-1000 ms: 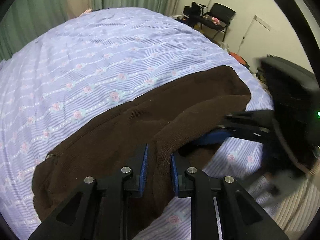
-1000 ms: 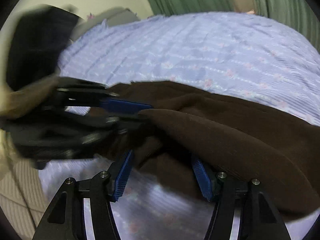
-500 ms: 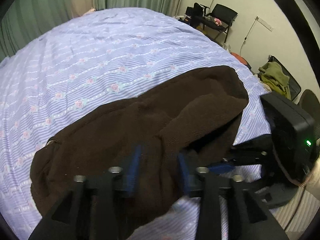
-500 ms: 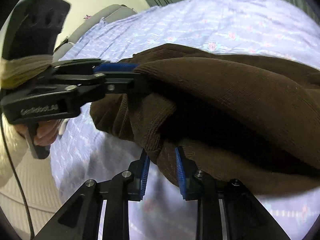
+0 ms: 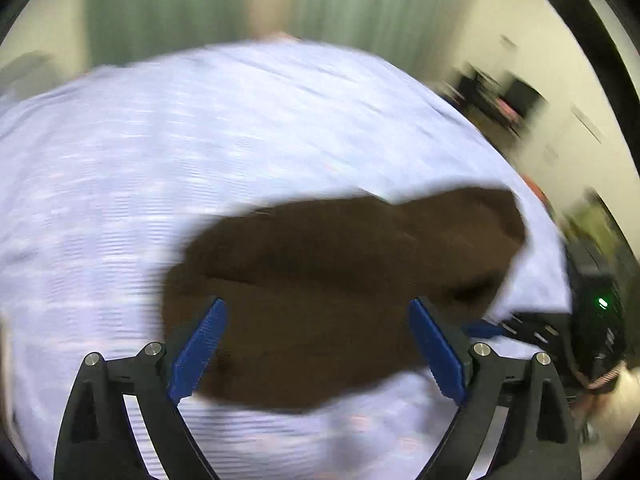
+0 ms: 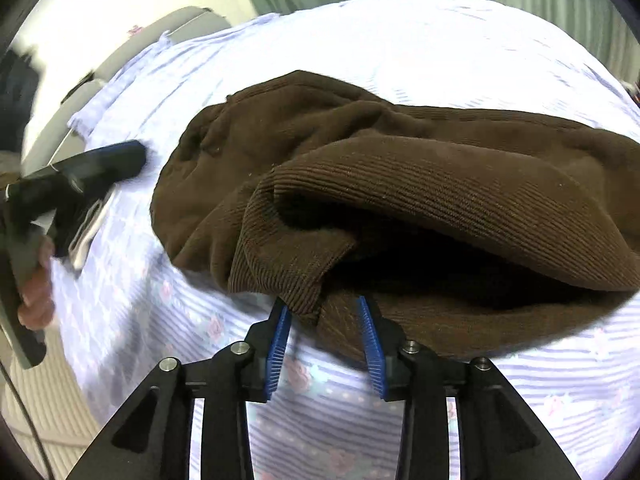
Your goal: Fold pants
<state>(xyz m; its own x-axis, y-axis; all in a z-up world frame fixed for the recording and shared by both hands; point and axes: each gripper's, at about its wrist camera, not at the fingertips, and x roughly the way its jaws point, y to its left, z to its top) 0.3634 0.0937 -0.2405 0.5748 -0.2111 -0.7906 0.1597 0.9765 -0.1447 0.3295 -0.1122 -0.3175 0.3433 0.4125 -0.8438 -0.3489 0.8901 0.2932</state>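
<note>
The bed [image 6: 460,60] fills most of both views, covered with a pale lilac striped sheet printed with small pink flowers. Green curtains [image 5: 192,4] hang behind it, and a cream wall [image 5: 560,80] stands to one side with dark furniture against it, too blurred to identify.

The pants [image 6: 400,184], brown corduroy, lie in a bunched heap on the bed near its front edge. In the right wrist view one ribbed layer is doubled over on top, leaving a dark hollow beneath it, and a hemmed corner of that layer hangs down toward the camera. In the left wrist view the pants [image 5: 340,280] appear as a blurred brown patch lying on the sheet.

The right tool [image 6: 324,332] has its blue pads partly apart, with the hanging corduroy corner and the lower fabric edge sitting between them; whether the pads press on the cloth cannot be told. The left tool [image 5: 316,344] has its pads spread wide, above the near edge of the pants and gripping nothing. In the right wrist view the left tool [image 6: 100,168] shows at the left, off the fabric over the sheet, with a hand [image 6: 36,288] on its handle.
</note>
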